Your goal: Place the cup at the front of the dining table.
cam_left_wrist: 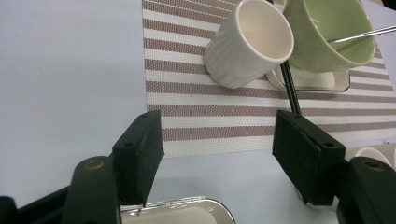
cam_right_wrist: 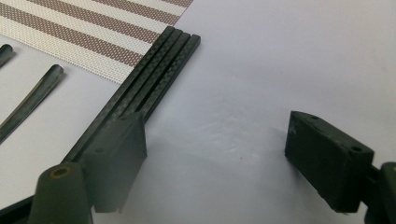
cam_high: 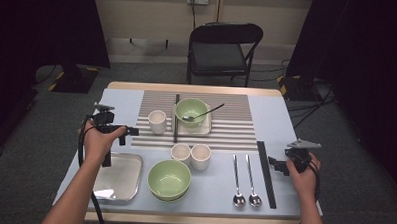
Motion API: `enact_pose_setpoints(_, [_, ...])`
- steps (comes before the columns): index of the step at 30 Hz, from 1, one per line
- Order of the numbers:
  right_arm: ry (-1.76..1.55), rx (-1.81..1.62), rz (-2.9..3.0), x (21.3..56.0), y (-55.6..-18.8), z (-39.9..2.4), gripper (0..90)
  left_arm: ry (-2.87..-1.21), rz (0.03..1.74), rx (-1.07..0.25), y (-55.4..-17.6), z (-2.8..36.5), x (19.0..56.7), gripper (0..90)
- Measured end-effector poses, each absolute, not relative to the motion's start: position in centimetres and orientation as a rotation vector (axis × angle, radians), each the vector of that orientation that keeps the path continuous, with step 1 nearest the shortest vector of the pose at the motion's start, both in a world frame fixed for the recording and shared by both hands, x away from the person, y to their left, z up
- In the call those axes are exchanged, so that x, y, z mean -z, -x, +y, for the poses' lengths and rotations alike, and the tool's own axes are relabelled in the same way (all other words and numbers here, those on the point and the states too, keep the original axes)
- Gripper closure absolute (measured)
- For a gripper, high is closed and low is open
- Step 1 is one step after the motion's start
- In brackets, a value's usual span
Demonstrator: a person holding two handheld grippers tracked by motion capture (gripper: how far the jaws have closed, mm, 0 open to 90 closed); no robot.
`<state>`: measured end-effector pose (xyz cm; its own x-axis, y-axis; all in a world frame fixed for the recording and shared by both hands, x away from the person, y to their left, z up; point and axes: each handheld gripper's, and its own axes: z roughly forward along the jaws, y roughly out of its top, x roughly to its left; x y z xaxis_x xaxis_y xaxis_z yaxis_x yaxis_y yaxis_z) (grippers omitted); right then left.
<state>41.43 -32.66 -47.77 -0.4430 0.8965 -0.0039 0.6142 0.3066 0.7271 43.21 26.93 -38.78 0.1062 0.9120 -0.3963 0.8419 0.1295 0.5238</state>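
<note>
Black rubber pads of the left gripper stood wide apart with nothing between them. Just under them lay the rim of a shiny square metal tray, and beyond them the brown-and-white striped woven placemat. Farther ahead stood a white ribbed ceramic cup, touching a pale green ceramic bowl.

The right gripper also had its pads spread, empty, above the light blue tablecloth. Beside its one pad lay a bundle of black carbon chopsticks, apparently not touched. Two silver metal spoons lay past the chopsticks.
</note>
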Motion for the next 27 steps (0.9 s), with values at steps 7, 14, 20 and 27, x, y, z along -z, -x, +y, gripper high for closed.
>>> enact_pose_setpoints(7, [-1.346,-0.932,2.168,47.8,-41.4,-32.7,19.6,-1.702,1.726,-0.130,-42.8,27.1,38.7,33.5])
enact_pose_setpoints(14, [-1.346,-0.932,2.168,47.8,-41.4,-32.7,19.6,-1.709,1.715,-0.126,-42.5,27.4,38.9,33.5])
enact_pose_setpoints(20, [-1.346,-0.932,2.168,47.8,-41.4,-32.7,19.6,-1.699,1.716,-0.121,-42.3,27.5,39.1,33.9])
enact_pose_setpoints(27, [-1.347,-0.932,2.168,47.8,-41.4,-32.7,19.6,-1.708,1.699,-0.109,-41.9,27.4,39.2,33.8])
